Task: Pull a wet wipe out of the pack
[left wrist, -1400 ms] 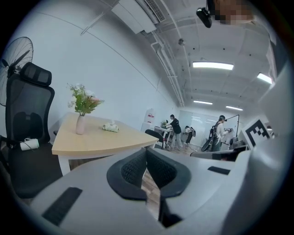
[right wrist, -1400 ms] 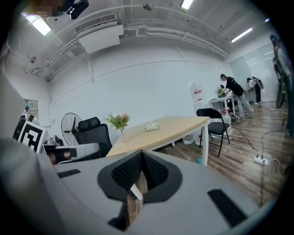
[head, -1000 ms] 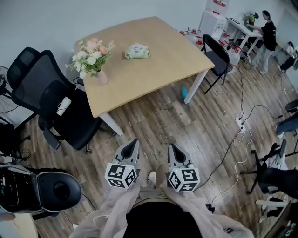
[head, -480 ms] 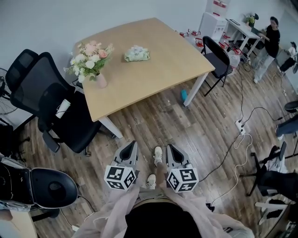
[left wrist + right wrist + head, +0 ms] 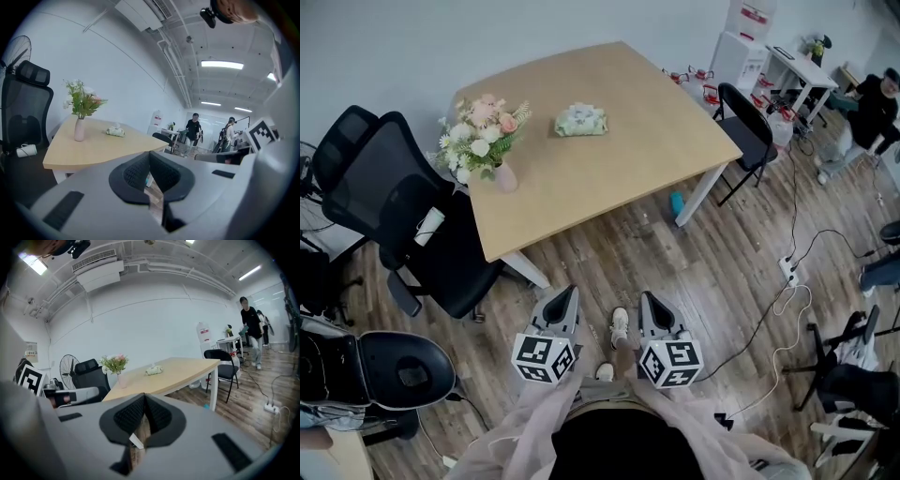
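Observation:
The wet wipe pack, pale green with a white top, lies on the far part of the light wooden table. It shows small in the left gripper view and in the right gripper view. Both grippers hang side by side over the wooden floor, well short of the table. My left gripper is shut with nothing in it. My right gripper is shut too, and empty. A shoe shows between them.
A vase of flowers stands at the table's left edge. Black office chairs crowd the left; another black chair stands by the table's right corner. A power strip with cables lies on the floor at right. A person is far back right.
The table and wipe pack have shifted slightly right and lower in the head view. A shoe has stepped forward between the grippers. The person at the back has moved right.

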{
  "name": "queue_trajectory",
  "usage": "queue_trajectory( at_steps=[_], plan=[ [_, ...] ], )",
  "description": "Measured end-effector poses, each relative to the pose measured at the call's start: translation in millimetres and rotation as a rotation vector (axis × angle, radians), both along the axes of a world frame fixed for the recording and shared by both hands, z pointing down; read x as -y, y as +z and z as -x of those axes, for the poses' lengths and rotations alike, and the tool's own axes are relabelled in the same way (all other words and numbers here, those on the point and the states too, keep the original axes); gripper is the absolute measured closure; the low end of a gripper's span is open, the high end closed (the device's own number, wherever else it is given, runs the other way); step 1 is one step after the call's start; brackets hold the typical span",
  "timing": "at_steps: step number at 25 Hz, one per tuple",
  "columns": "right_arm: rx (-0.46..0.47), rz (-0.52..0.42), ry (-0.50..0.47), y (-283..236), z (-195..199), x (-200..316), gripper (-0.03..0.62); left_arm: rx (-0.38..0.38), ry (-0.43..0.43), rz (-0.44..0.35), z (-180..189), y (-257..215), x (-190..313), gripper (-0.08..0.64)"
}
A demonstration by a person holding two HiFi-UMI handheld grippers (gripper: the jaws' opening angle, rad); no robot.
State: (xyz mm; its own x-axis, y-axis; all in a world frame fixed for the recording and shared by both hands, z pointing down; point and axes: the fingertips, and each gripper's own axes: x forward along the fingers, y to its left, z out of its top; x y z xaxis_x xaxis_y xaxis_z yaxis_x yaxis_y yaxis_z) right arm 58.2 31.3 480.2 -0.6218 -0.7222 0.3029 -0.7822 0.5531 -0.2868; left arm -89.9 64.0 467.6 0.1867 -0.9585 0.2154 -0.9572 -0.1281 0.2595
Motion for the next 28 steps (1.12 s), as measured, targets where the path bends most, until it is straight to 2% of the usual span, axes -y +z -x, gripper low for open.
queue_trajectory(
  at_steps=[16, 28],
  plan=[
    [-0.007, 0.024, -0.044, 3, 25, 115, 0.58, -0.005, -0.035, 0.024, 22, 3, 110, 0.548],
    [0.007, 0.005, -0.101, -1, 45, 202, 0.58, 0.009, -0.077, 0.013, 37, 1, 188, 0.548]
  ],
)
